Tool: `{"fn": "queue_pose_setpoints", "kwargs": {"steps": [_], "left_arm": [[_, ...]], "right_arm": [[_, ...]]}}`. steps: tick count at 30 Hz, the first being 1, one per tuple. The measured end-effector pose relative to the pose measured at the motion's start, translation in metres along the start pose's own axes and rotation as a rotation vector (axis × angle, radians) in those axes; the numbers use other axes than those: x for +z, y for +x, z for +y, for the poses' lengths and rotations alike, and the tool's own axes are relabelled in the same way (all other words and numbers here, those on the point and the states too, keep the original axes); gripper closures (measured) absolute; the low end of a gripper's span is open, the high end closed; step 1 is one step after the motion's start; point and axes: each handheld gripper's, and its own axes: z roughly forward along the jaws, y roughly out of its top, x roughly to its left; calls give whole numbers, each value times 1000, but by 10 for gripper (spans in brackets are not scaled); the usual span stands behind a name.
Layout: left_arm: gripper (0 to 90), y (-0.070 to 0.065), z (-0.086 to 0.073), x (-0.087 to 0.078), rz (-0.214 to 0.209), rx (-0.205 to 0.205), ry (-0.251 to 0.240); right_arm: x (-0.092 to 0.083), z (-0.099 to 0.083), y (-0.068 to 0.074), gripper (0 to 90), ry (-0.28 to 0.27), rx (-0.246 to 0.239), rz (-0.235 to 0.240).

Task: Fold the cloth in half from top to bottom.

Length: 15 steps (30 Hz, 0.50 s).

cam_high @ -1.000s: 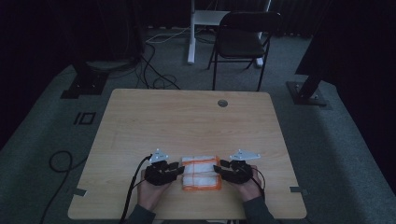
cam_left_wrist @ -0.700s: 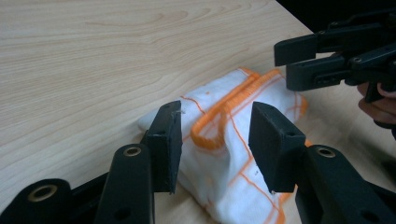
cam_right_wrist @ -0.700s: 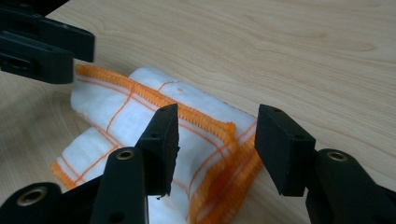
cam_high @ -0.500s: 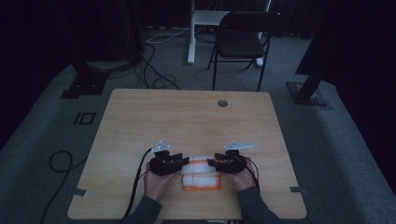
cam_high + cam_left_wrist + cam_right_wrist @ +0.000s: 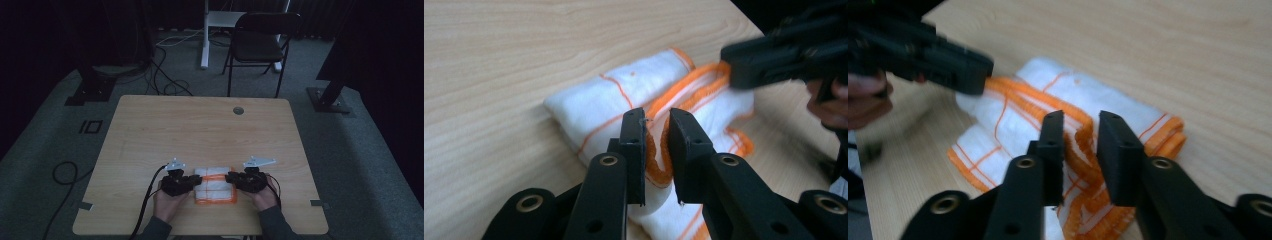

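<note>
A folded white cloth (image 5: pixel 215 186) with orange stripes and an orange hem lies on the wooden table (image 5: pixel 200 130) near its front edge. My left gripper (image 5: pixel 192 182) comes in from the cloth's left side. In the left gripper view its jaws (image 5: pixel 656 125) have just been closing and now pinch a raised fold of the orange hem (image 5: pixel 656 165). My right gripper (image 5: pixel 234 180) comes in from the cloth's right side. Its jaws (image 5: pixel 1080 127) have also just been closing and squeeze the orange hem (image 5: pixel 1078 150). Each gripper view shows the other gripper (image 5: pixel 774 60) (image 5: pixel 938 60) at the cloth's far side.
A round cable hole (image 5: pixel 238 110) sits near the table's far edge. A dark folding chair (image 5: pixel 260 42) and a white stand (image 5: pixel 205 35) are beyond the table. Cables (image 5: pixel 150 200) trail off the front left. The person's hands (image 5: pixel 167 205) rest at the front edge.
Both grippers have shifted slightly inward onto the cloth's side edges. Their jaws have narrowed around the orange hem, which now stands bunched up between them.
</note>
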Motion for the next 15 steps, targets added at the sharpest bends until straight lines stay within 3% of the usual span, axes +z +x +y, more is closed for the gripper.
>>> {"fn": "queue_pose_setpoints", "kwargs": {"steps": [4,7,11,15], "left_arm": [[785,0,-8,-4,-12,-1,2],[785,-1,-12,-7,-25,5,3],[784,-1,-16,-9,-43,18,7],[738,-2,-16,-15,-54,29,-34]], "right_arm": [[-8,6,-3,667,-67,15,-41],[-8,12,-5,664,-86,21,-67],[2,16,-8,665,-64,28,-84],[9,13,-4,665,-44,24,-63]]}}
